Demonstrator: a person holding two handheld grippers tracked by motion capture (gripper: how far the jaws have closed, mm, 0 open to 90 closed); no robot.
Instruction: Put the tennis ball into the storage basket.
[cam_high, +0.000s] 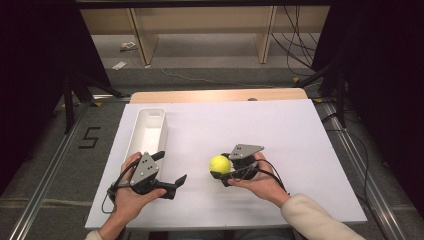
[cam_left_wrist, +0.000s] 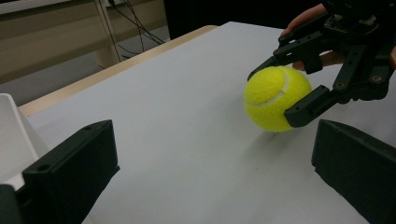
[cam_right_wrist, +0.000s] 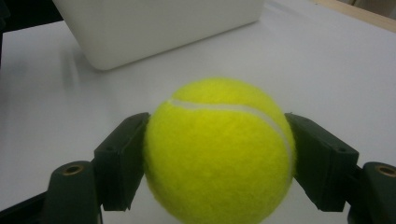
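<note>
While the right tool (cam_high: 220, 169) clamps a tennis ball (cam_high: 220, 164) above the white tabletop (cam_high: 280, 135), the left tool (cam_high: 181, 181) gapes empty.

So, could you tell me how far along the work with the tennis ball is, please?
Done: the right gripper has closed on the fuzzy yellow tennis ball, its fingers pressing both sides. In hand: the ball sits low over the white table. Left: placing it, likely in the empty white rectangular plastic bin. The left gripper waits open.

Left gripper (cam_high: 172, 186) jaws apart, right gripper (cam_high: 218, 169) jaws clamped
</note>
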